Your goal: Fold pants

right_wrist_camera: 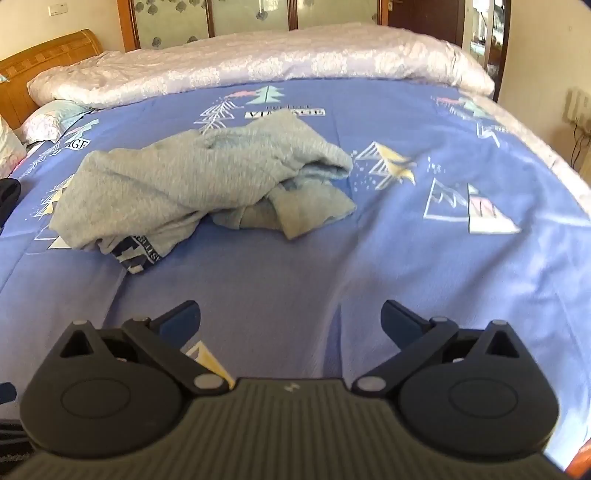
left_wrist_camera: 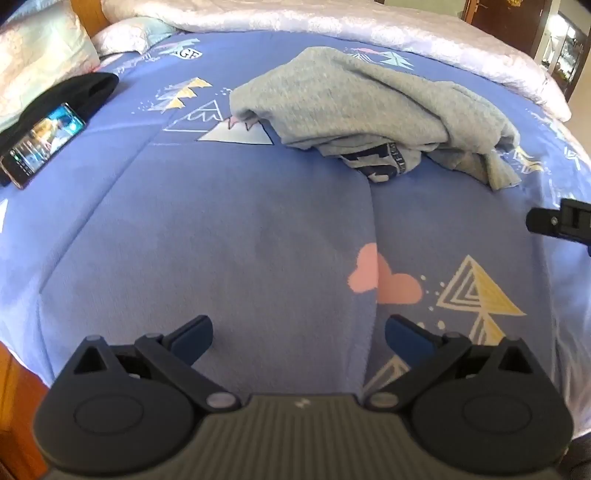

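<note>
Here we are over the bed (left_wrist_camera: 240,229), a wide blue sheet printed with triangles, little trees and a pink cloud (left_wrist_camera: 384,280), running smooth with a few long creases. The pants (left_wrist_camera: 369,114), grey and crumpled in a loose heap with a dark patterned band showing at the near edge, lie out in the middle of that sheet, well ahead of both tools and touching neither. The left gripper (left_wrist_camera: 298,338) hangs above bare sheet, jaws spread wide, nothing between them. The right gripper (right_wrist_camera: 291,321) tilts down toward the bed, jaws released just as wide and likewise empty; its tip pokes in at the right edge of the left view. Off to the left, a phone (left_wrist_camera: 42,142) with a lit screen rests on a black cloth (left_wrist_camera: 88,92), beside the pillows (left_wrist_camera: 40,59). Along the far side a pale quilt (right_wrist_camera: 258,62) is bunched up, a wooden headboard (right_wrist_camera: 44,55) at the left, patterned glass panels (right_wrist_camera: 251,14) and a dark door (right_wrist_camera: 424,16) behind.
</note>
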Tool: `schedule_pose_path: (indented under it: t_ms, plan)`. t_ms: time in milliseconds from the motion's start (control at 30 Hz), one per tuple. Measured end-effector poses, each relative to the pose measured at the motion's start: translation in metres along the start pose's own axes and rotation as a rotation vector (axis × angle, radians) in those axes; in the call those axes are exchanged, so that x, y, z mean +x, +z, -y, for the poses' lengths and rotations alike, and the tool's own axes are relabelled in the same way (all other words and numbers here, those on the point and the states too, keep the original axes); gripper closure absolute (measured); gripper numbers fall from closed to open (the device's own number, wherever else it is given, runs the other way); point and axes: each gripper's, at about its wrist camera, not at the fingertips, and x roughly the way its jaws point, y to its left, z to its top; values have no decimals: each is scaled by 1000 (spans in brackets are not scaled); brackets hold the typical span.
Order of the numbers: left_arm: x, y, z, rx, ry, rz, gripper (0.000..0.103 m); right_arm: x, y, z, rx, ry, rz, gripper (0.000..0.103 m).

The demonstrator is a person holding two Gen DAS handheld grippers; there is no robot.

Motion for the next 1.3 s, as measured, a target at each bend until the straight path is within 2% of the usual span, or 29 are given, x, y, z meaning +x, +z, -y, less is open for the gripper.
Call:
schedule_pose_path:
  t_ms: [67, 333, 500, 567, 633, 700, 767, 800, 900, 1000, 1033, 1067, 1100, 1133, 1233, 1300]
  plan:
    - [-3, -4, 2, 13, -19, 17, 0, 3, 2, 0, -17, -9, 14, 0]
    - [-4, 15, 9, 47, -30, 45, 0, 13, 12, -2, -36, -16, 31, 0]
    - [-8, 34, 1, 77, -40, 122, 0, 20, 19, -6, -49, -12, 36, 0]
    - [-8, 47, -12, 35, -63, 127, 0, 22, 23, -5, -55, 18, 47, 0]
    - [-8, 60, -28, -21, -71, 139, 0, 23, 33, -5, -58, 112, 78, 2]
    - [-10, 70, -44, -58, -76, 156, 3, 24, 44, -9, -76, 194, 117, 21]
    - [-12, 75, -57, -90, -93, 158, 11, 29, 58, -23, -144, 234, 143, 36]
    - [-12, 78, -66, -112, -111, 152, 12, 33, 64, -32, -190, 258, 154, 39]
    - [-13, 80, -84, -173, -164, 134, 20, 48, 81, -59, -292, 305, 181, 39]
    - [-14, 77, -98, -198, -210, 121, 31, 68, 92, -80, -367, 329, 184, 41]
    - [-14, 79, -100, -200, -217, 117, 37, 74, 94, -83, -389, 334, 160, 48]
    - [-13, 80, -101, -202, -225, 113, 40, 81, 94, -87, -421, 355, 120, 80]
    - [-13, 81, -104, -206, -244, 108, 41, 84, 92, -90, -453, 375, 86, 99]
    - [-12, 82, -105, -211, -263, 105, 42, 84, 88, -91, -479, 383, 54, 99]
    - [-8, 94, -108, -245, -312, 97, 41, 60, 71, -80, -478, 438, 47, 100]
    - [-5, 103, -105, -260, -339, 95, 34, 35, 59, -69, -437, 480, 33, 100]
